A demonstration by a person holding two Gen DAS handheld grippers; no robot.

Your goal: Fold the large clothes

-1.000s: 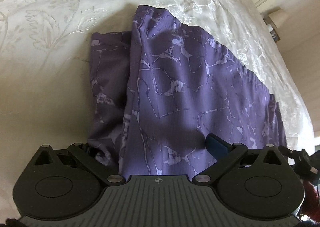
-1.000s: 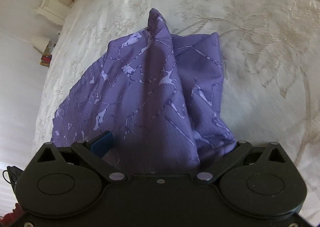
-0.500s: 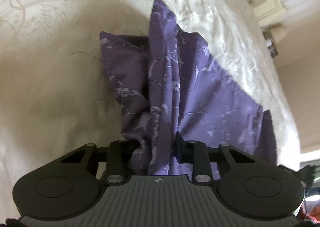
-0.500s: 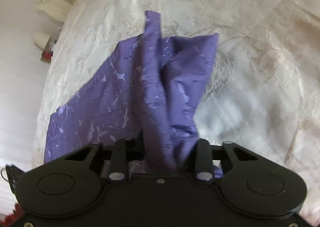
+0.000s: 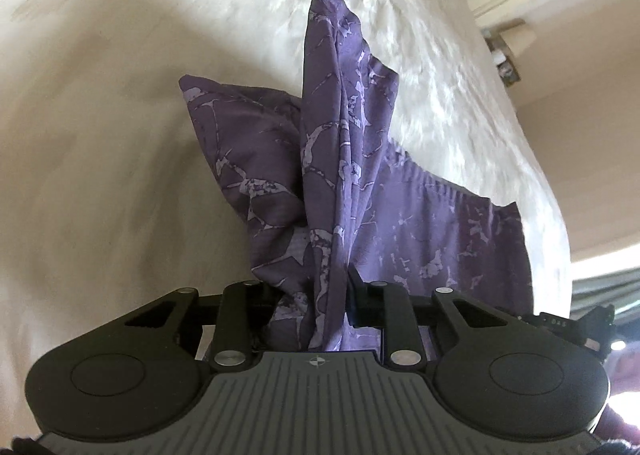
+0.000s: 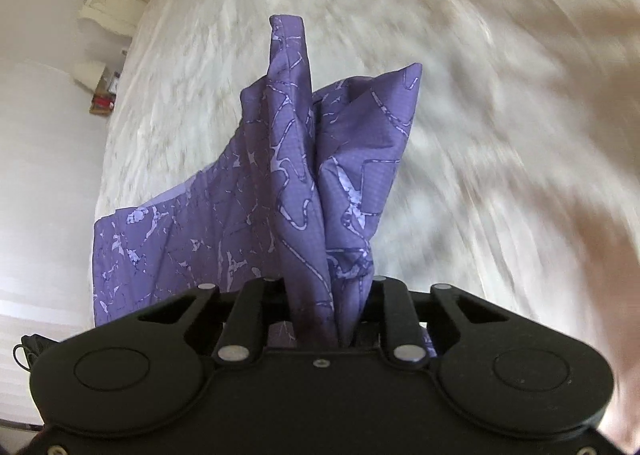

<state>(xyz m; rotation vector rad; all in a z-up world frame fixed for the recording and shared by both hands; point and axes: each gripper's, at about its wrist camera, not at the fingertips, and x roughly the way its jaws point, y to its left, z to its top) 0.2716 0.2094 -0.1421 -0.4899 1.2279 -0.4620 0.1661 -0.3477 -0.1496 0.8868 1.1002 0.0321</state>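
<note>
You had both corners pinched: left gripper (image 5: pixel 316 295) and right gripper (image 6: pixel 328 307) (its jaws closing) clamped the purple garment (image 5: pixel 420 239), lifted toward twelve o'clock; fold unfinished.

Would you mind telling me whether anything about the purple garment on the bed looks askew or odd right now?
Nothing looks damaged. The purple patterned garment is bunched into peaked, uneven folds where the left hand-held gripper and the closing right hand-held gripper pinch it above the white bedspread.
</note>
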